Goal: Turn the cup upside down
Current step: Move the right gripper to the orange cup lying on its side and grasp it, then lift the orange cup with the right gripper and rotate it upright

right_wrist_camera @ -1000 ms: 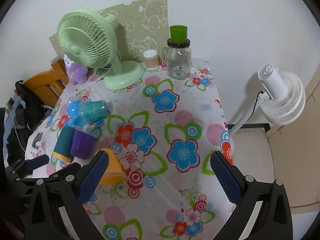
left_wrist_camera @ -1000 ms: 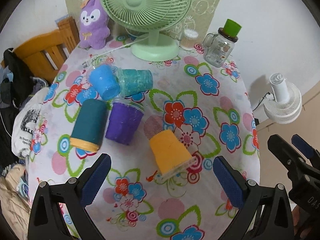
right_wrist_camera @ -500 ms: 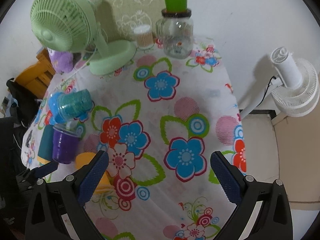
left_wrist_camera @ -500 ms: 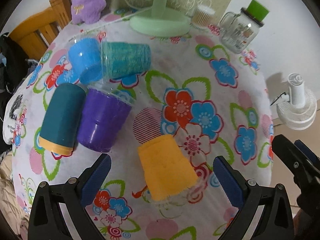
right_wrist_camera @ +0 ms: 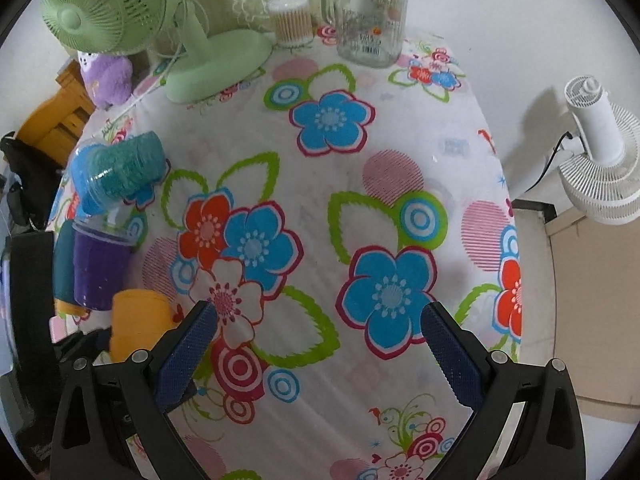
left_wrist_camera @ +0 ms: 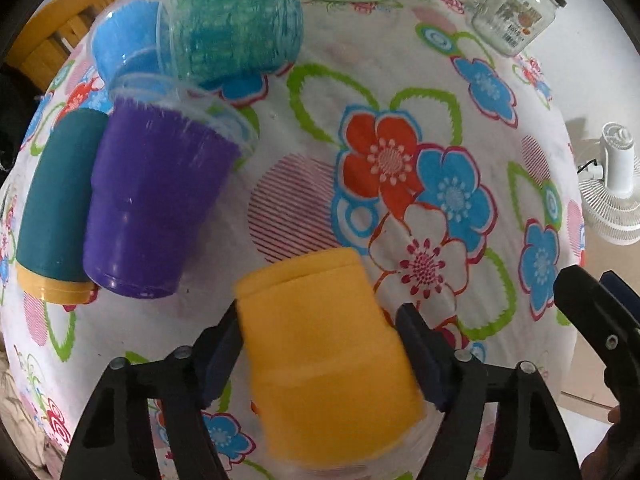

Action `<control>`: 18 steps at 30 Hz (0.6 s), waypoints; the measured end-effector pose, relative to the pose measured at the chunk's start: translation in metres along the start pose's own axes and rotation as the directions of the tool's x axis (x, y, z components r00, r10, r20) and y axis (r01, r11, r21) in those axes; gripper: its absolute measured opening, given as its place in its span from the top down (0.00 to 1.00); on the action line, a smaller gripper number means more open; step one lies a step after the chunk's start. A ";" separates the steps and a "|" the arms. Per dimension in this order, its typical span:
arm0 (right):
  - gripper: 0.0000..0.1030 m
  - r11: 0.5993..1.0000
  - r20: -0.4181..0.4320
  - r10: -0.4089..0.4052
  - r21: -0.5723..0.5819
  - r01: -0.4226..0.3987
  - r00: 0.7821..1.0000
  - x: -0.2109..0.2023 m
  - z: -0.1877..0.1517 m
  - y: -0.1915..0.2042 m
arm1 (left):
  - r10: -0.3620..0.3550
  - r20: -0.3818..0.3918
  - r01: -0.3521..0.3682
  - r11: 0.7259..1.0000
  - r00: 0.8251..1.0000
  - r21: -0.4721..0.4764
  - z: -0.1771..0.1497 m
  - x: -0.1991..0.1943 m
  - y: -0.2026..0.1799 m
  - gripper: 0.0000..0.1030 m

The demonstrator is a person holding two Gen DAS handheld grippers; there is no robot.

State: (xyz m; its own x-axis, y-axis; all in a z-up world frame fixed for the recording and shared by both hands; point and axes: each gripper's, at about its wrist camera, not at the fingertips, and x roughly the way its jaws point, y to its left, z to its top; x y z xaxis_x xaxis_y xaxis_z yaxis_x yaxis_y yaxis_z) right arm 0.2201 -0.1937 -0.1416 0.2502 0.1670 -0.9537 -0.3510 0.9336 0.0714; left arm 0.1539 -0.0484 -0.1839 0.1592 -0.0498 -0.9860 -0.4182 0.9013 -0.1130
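An orange cup [left_wrist_camera: 328,344] lies on its side on the floral tablecloth [left_wrist_camera: 360,80], base pointing away from me. My left gripper [left_wrist_camera: 320,324] is shut on the orange cup, one finger pressed on each side of it. The cup also shows in the right wrist view [right_wrist_camera: 134,326] at the lower left. My right gripper [right_wrist_camera: 318,316] is open and empty above the cloth, to the right of the cup. A purple cup [left_wrist_camera: 156,200], a dark teal cup with an orange rim [left_wrist_camera: 60,204], a blue cup [left_wrist_camera: 124,48] and a glittery teal cup [left_wrist_camera: 236,36] lie on their sides to the left.
A green desk fan [right_wrist_camera: 120,20], a purple plush toy [right_wrist_camera: 106,76], a cotton swab box [right_wrist_camera: 290,20] and a glass jar with a green lid [right_wrist_camera: 370,12] stand at the back. A white floor fan [right_wrist_camera: 600,144] stands beyond the table's right edge. A wooden chair [right_wrist_camera: 52,128] is at the left.
My left gripper has moved forward and down over the orange cup and closed its fingers on the cup's sides. My right gripper has moved closer to the table, still open.
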 end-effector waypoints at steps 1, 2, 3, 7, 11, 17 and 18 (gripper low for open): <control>0.00 1.000 -0.003 0.000 0.001 0.000 1.000 0.001 -0.001 0.000 | -0.006 0.016 0.006 1.000 1.000 0.019 -0.002 -0.001 -0.002 0.40; 0.00 1.000 -0.007 0.003 0.004 -0.003 1.000 0.001 -0.002 0.000 | -0.008 0.019 0.007 0.999 1.000 0.042 -0.004 -0.001 -0.003 0.39; 0.00 1.000 -0.009 0.005 0.006 -0.005 1.000 0.001 -0.003 0.001 | -0.014 0.022 0.013 0.998 1.000 0.053 -0.007 -0.001 -0.004 0.39; 0.00 0.999 -0.024 0.027 0.023 -0.027 0.999 -0.001 -0.009 0.004 | 0.019 0.066 -0.028 0.991 0.998 0.134 -0.017 -0.014 -0.008 0.40; 0.00 0.998 -0.029 0.051 0.049 -0.050 0.998 -0.007 -0.018 0.009 | 0.023 0.071 -0.039 0.975 0.997 0.219 -0.029 -0.031 -0.008 0.40; 0.00 0.992 -0.027 0.066 0.107 -0.063 0.997 -0.018 -0.038 0.017 | 0.027 0.047 -0.042 0.933 0.999 0.359 -0.048 -0.048 0.000 0.39; 0.00 0.991 -0.028 0.066 0.118 -0.062 0.997 -0.018 -0.042 0.018 | 0.030 0.045 -0.045 0.927 0.999 0.371 -0.048 -0.050 0.001 0.39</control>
State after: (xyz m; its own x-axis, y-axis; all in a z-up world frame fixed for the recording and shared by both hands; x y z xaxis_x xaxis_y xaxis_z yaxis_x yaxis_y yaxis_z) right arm 0.1713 -0.1934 -0.1350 0.2006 0.2193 -0.9548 -0.2566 0.9523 0.1648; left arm 0.1022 -0.0657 -0.1404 0.1868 -0.0027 -0.9824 -0.0632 0.9979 -0.0147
